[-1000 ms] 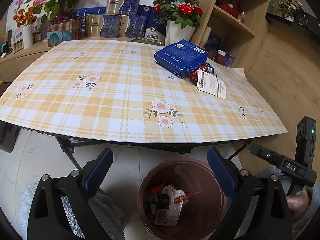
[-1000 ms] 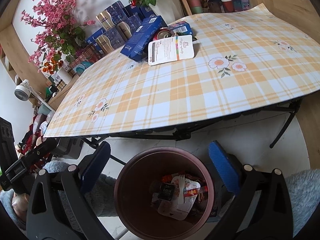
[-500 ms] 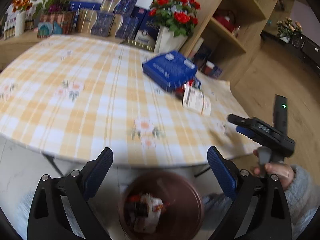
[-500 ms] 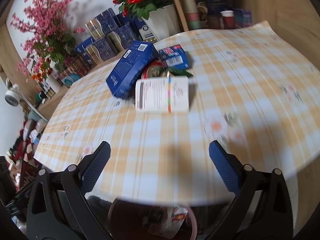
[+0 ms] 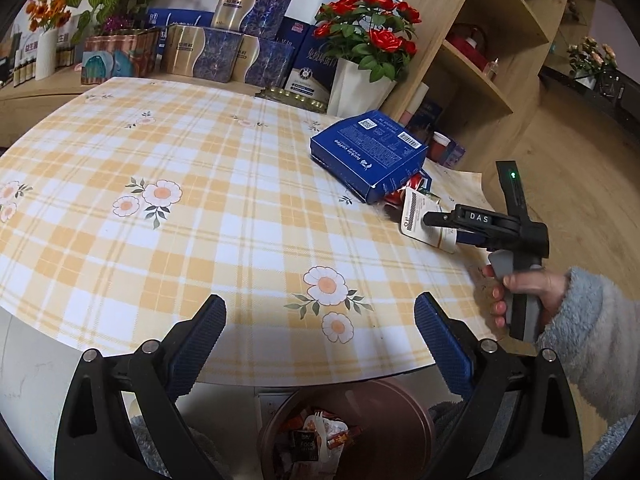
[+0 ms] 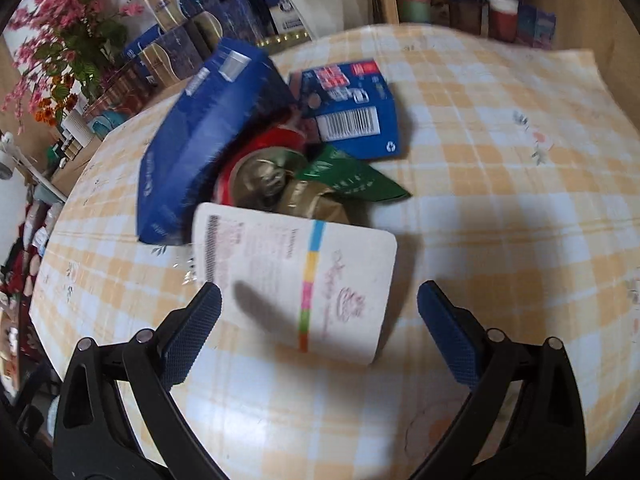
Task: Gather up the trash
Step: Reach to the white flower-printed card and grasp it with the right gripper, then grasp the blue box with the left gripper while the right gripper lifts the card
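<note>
The right gripper [image 6: 318, 320] has its jaws spread wide with nothing between them, hanging over one white printed card [image 6: 296, 280] that lies in the centre of the right wrist frame on the checked tablecloth [image 6: 500, 240]. Just above the card sits the trash pile — one large blue box [image 6: 200, 140] tilted at the upper left, one smaller blue carton [image 6: 352, 108] with a barcode, one green wrapper [image 6: 352, 180], one crushed red can [image 6: 260, 164] and one brownish crumpled wrapper [image 6: 312, 200], all touching or overlapping. The left gripper [image 5: 318, 336] is likewise released and empty, at the table's near edge in the lower part of its frame. Below it, at the bottom centre, one brown bin [image 5: 384, 420] holds several wrappers. At the right — one hand [image 5: 520, 292] in a fuzzy sleeve [image 5: 588, 328].
</note>
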Available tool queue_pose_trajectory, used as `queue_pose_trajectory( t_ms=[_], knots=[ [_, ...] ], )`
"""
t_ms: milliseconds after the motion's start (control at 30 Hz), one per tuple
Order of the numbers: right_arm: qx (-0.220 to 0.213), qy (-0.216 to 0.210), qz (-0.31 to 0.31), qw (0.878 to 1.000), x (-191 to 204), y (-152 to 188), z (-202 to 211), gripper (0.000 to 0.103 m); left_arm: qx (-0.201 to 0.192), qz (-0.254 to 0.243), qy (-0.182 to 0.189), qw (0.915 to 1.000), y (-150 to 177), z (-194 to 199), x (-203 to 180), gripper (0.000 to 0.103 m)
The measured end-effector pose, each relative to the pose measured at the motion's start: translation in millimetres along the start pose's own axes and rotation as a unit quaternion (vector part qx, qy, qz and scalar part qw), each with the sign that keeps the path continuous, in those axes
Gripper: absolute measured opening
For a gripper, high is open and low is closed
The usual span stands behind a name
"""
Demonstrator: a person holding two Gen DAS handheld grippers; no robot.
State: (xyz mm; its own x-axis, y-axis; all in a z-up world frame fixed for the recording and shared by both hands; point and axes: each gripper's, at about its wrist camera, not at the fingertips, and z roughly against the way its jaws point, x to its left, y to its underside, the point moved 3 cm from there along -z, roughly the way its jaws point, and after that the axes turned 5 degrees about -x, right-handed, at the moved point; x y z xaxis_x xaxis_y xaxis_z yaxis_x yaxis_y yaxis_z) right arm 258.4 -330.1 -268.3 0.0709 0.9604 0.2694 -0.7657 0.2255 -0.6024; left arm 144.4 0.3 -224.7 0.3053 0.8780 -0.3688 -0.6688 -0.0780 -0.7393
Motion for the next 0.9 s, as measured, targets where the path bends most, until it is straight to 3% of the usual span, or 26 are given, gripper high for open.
queue_pose_trajectory(
  t_ms=[100,300,333,467,667,900],
  knots=[
    [0.006,-0.011,0.017,1.000,4.5,-2.3,-2.8,0.094,0.007,0.000,0.000,1.0000,3.2,-5.1,1.1,0.093],
    [0.010,-0.035,0.049,0.998,18.3,4.6,5.4,0.054,0.021,-0.014,-0.001,0.9997,9.0,-13.1,-7.1,0.093],
    [0.008,-0.043,0.046,0.998,18.8,5.8,10.1,0.040,0.022,-0.018,-0.002,0.9996,10.0,-13.7,-8.6,0.093],
    [-0.009,-0.093,0.035,0.995,25.6,8.8,37.8,0.016,0.023,-0.033,-0.006,0.9992,12.5,-14.6,-14.7,0.093],
    [-0.083,-0.117,0.026,0.989,25.6,11.4,106.0,0.011,0.022,-0.050,-0.013,0.9985,14.8,-13.3,-21.0,0.093],
    [-0.117,-0.052,0.018,0.992,-8.4,22.6,140.9,0.011,0.033,-0.071,-0.025,0.9966,-5.3,-26.4,-36.1,0.093]
  ],
)
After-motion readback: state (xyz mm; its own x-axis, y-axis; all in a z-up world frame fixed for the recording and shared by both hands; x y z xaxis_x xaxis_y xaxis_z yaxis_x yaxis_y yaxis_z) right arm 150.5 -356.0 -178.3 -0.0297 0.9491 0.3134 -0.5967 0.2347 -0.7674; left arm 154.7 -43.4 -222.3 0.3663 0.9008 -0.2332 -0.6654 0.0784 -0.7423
